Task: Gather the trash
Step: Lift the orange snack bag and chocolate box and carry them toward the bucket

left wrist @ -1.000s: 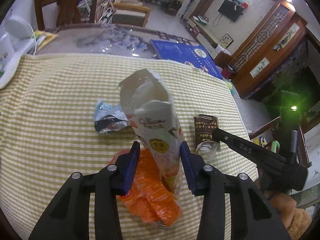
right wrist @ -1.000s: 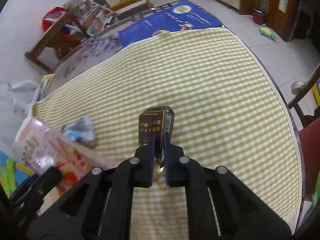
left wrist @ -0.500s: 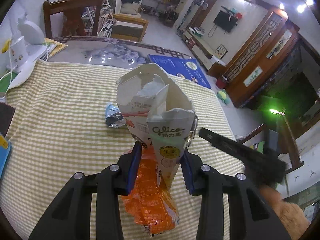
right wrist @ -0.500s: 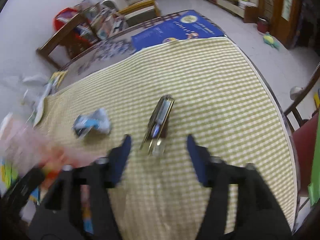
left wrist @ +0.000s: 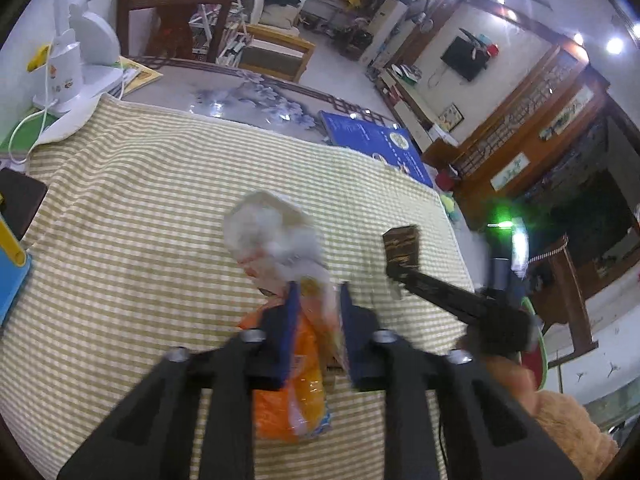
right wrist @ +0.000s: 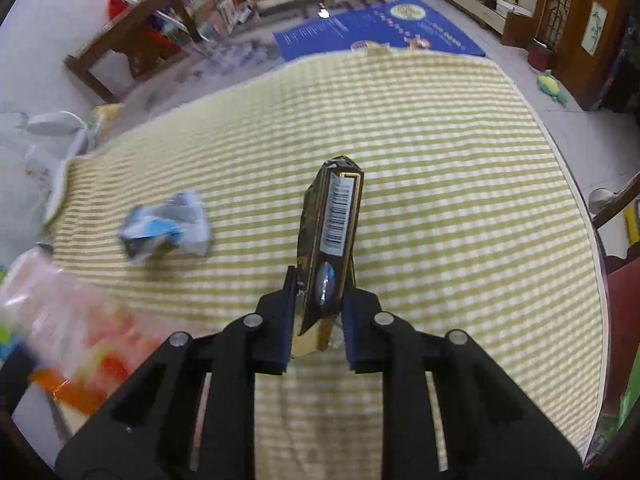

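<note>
A dark brown and gold carton [right wrist: 331,236] with a barcode on its narrow side stands tilted on end over the checked cloth. A crumpled blue-and-silver wrapper [right wrist: 166,230] lies well to its left. A blurred white paper carton [left wrist: 272,236] rises above an orange plastic bag [left wrist: 296,396].

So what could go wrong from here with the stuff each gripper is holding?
1. The right gripper pinches only the bottom end of the dark box; tall and tilted, it could pivot or slip out.
2. The left gripper holds a crushed white carton over an orange bag; the bag may not be held and could stay behind.
</note>
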`<state>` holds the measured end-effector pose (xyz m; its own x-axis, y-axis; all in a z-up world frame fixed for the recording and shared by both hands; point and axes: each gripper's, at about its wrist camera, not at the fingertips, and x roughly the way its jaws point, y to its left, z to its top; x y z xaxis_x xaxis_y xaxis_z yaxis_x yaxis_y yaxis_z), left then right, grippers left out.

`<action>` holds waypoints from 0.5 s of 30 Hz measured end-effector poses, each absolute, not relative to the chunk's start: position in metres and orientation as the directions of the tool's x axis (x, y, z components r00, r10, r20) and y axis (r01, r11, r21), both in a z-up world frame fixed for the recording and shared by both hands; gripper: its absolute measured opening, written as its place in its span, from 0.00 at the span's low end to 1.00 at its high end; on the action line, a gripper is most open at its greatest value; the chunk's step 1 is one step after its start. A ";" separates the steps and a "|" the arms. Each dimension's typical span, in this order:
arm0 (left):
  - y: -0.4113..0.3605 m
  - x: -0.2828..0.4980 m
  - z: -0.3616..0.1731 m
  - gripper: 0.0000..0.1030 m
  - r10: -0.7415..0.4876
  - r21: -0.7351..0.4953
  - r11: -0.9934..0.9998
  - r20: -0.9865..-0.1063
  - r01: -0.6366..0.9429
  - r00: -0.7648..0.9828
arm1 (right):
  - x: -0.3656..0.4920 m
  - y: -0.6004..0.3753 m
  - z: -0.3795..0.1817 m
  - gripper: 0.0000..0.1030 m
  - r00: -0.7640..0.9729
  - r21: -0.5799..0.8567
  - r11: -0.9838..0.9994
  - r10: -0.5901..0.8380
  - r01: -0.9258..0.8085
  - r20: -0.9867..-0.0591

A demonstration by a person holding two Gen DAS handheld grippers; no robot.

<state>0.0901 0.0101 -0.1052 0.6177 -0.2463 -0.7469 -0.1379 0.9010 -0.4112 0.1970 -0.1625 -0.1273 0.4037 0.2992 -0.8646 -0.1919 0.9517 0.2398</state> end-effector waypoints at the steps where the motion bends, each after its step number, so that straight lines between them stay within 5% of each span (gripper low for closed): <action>1: 0.009 0.089 -0.106 0.05 -0.248 -0.409 0.903 -0.748 -0.132 0.616 | 0.191 -0.166 -0.119 0.20 0.415 0.248 0.948 0.311 -0.200 -0.855; 5: 0.005 0.090 -0.108 0.05 -0.251 -0.408 0.903 -0.754 -0.133 0.607 | 0.165 -0.175 -0.094 0.20 0.453 0.266 0.938 0.341 -0.223 -0.824; 6: 0.007 0.090 -0.109 0.15 -0.241 -0.405 0.902 -0.758 -0.149 0.606 | 0.158 -0.179 -0.090 0.20 0.456 0.270 0.935 0.348 -0.228 -0.819; 7: 0.009 0.089 -0.110 0.36 -0.233 -0.404 0.901 -0.760 -0.160 0.606 | 0.151 -0.182 -0.088 0.20 0.458 0.273 0.934 0.352 -0.231 -0.816; 9: 0.015 0.083 -0.110 0.52 -0.212 -0.397 0.900 -0.758 -0.179 0.617 | 0.135 -0.189 -0.087 0.20 0.459 0.274 0.934 0.352 -0.230 -0.816; 15: 0.020 0.069 -0.128 0.69 -0.191 -0.362 0.906 -0.811 -0.219 0.553 | 0.110 -0.204 -0.100 0.20 0.424 0.316 0.933 0.359 -0.169 -0.832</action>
<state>0.0690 0.0197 -0.1278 0.5529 -0.1908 -0.8111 -0.2187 0.9061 -0.3621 0.1103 -0.2041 -0.1003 0.4239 0.3585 -0.8317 -0.1689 0.9335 0.3163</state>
